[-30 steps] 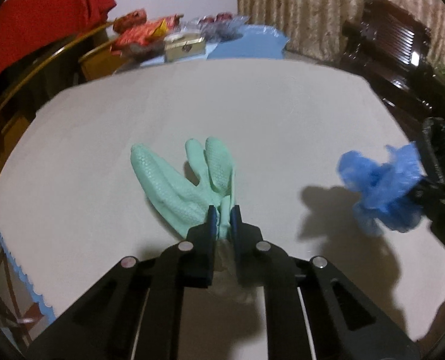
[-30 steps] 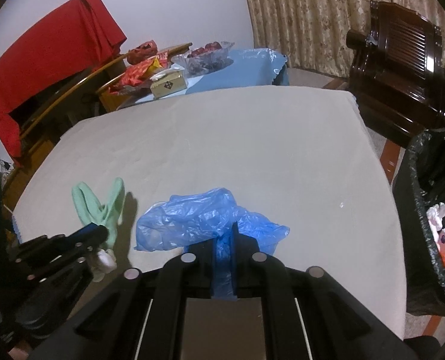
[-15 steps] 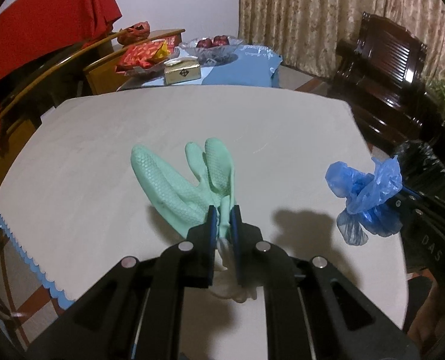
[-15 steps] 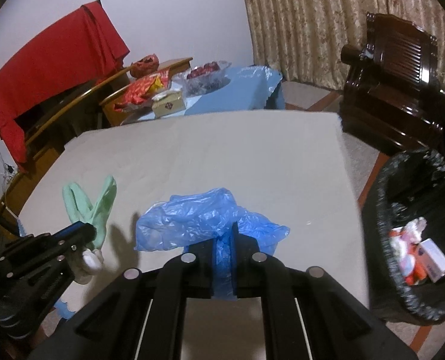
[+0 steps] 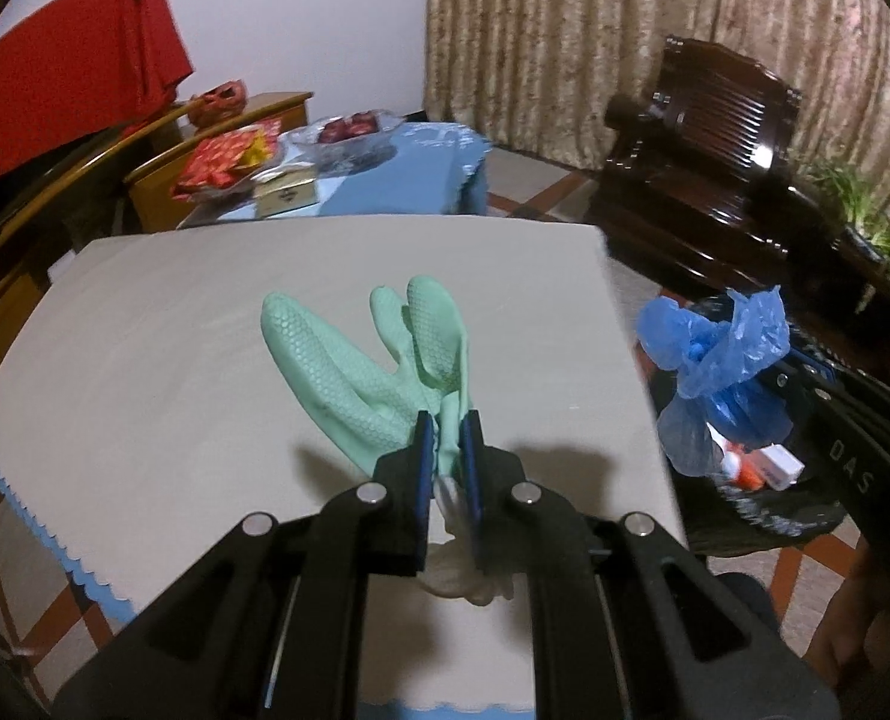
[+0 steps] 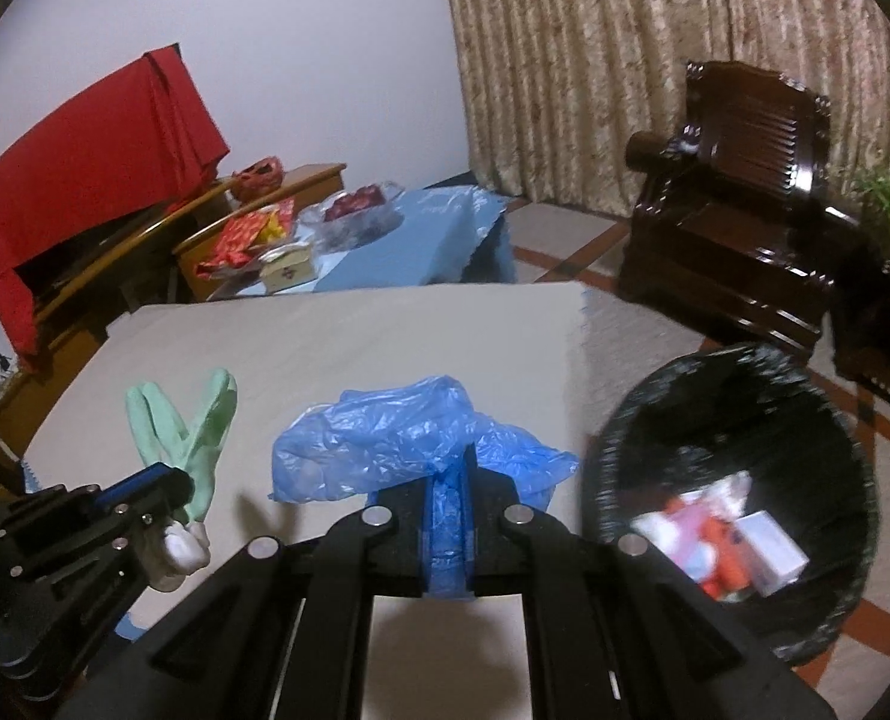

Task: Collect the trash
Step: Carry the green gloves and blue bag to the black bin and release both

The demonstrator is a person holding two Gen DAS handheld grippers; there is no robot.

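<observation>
Both hands have risen, carrying the limp green glove [image 5: 378, 360] and crinkly blue plastic bag [image 6: 408, 438] off the table [image 5: 144, 312]. Left gripper [image 5: 445, 450] pinches the glove's cuff, right gripper [image 6: 448, 480] clamps the featherlight bag; bin [image 6: 739, 384] waits at four o'clock.

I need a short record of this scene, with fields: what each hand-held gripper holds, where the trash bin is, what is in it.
left hand-held gripper: shut on green rubber glove, lifted above the table
right hand-held gripper: shut on blue plastic bag
trash bin: on the floor, off the table's right edge, black liner
bin contents: small boxes and wrappers, blurred
</observation>
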